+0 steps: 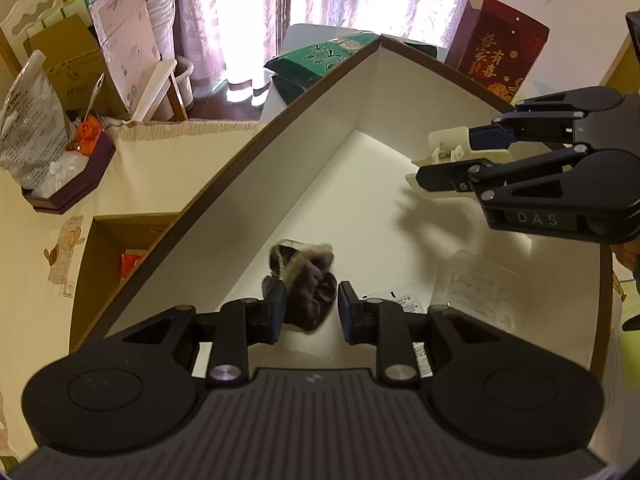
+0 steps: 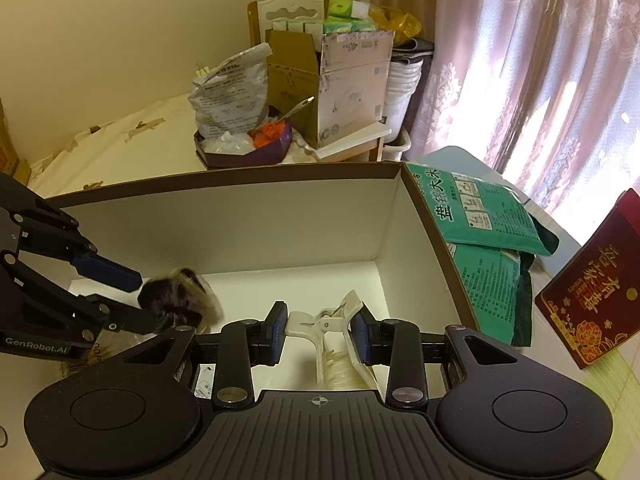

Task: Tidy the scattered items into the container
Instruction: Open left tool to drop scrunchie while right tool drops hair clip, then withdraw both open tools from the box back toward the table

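The container is a large box (image 1: 320,128) (image 2: 240,216) with white inside walls and a brown rim. My left gripper (image 1: 312,304) (image 2: 142,300) hangs over its near-left corner. A dark furry scrunchie (image 1: 308,292) (image 2: 176,300) is between its fingers, blurred; the left pad touches it and a small gap shows at the right pad. My right gripper (image 2: 320,328) (image 1: 428,158) is above the box's right part, shut on a white hair claw clip (image 2: 332,332) (image 1: 444,144) that is tilted between its pads.
A clear plastic packet (image 1: 480,288) and a printed card (image 1: 400,298) lie on the box floor. Green rice bags (image 2: 480,208) and a red gift box (image 2: 592,280) stand beyond the box's right side. A purple tray (image 2: 244,152) of clutter and cardboard boxes (image 2: 320,80) sit behind it.
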The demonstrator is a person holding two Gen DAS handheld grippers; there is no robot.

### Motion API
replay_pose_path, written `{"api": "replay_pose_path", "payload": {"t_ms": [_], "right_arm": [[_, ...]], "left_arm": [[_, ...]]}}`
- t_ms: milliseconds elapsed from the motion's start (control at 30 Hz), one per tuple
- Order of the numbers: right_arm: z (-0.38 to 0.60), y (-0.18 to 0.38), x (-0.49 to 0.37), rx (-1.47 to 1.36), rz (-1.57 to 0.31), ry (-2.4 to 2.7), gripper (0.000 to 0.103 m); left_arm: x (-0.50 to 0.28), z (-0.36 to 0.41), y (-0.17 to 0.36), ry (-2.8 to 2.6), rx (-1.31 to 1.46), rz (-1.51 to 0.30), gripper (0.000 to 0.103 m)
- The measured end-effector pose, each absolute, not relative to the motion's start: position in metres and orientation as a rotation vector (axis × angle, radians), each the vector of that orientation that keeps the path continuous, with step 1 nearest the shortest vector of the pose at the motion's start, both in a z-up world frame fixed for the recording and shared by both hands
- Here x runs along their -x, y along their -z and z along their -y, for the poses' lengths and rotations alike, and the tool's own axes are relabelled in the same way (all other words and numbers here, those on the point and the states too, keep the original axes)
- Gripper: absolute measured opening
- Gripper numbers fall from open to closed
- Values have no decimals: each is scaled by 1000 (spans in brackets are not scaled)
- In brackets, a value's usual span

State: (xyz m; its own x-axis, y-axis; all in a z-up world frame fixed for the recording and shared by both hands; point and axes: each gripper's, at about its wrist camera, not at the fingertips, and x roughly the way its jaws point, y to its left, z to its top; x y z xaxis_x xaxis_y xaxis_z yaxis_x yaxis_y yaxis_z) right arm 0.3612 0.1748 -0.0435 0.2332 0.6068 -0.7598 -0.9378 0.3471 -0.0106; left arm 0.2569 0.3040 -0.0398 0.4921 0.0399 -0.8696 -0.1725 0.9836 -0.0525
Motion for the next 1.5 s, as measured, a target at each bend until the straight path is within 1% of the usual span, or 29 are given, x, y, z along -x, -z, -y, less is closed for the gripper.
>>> {"api": "replay_pose_path", "payload": {"t_ms": [33, 67, 433, 467, 500, 533, 567, 633, 733, 800, 933, 1233, 1300, 1367, 1433, 1500], "right_arm": [[-175, 44, -362, 532, -744, -1133, 38], [-175, 44, -362, 532, -743, -1132, 38], [-173, 45, -360, 530, -756, -1147, 38], [-172, 45, -359, 533, -767, -1153, 40], [-172, 45, -358, 534, -770, -1159, 51], [-170, 44, -355, 533, -752, -1156, 87], [-166, 41, -351, 526, -709, -1152, 98], [-161, 36, -346, 513, -670, -1171, 98], [-158, 31, -345, 501, -683, -1166, 98], [-154, 30, -343, 498, -690, -1166, 98], [-148, 26, -337, 497, -699, -1169, 98], [-133, 15, -317, 487, -708, -1170, 98], [-127, 12, -312, 474, -705, -1162, 98], [-121, 9, -306, 464, -704, -1151, 98], [-114, 6, -299, 455, -700, -1136, 98], [-106, 3, -294, 431, -704, -1126, 98]], "left_arm": [[-256, -304, 40, -134, 142, -1049, 30], [-256, -304, 41, -138, 144, -1049, 34], [-252, -305, 41, -167, 154, -1058, 39], [-251, -306, 41, -170, 155, -1059, 40], [-251, -306, 40, -174, 155, -1059, 43], [-251, -307, 40, -179, 155, -1059, 44], [-251, -307, 39, -185, 154, -1058, 45], [-250, -309, 38, -197, 153, -1057, 48], [-248, -310, 37, -210, 154, -1053, 52], [-246, -310, 35, -220, 155, -1050, 57], [-245, -309, 32, -229, 151, -1044, 60], [-237, -304, 21, -249, 150, -1024, 73], [-234, -302, 17, -255, 153, -1014, 83], [-230, -300, 12, -255, 161, -1002, 89], [-226, -298, 6, -257, 174, -988, 92], [-221, -296, 0, -258, 192, -981, 98]]}}
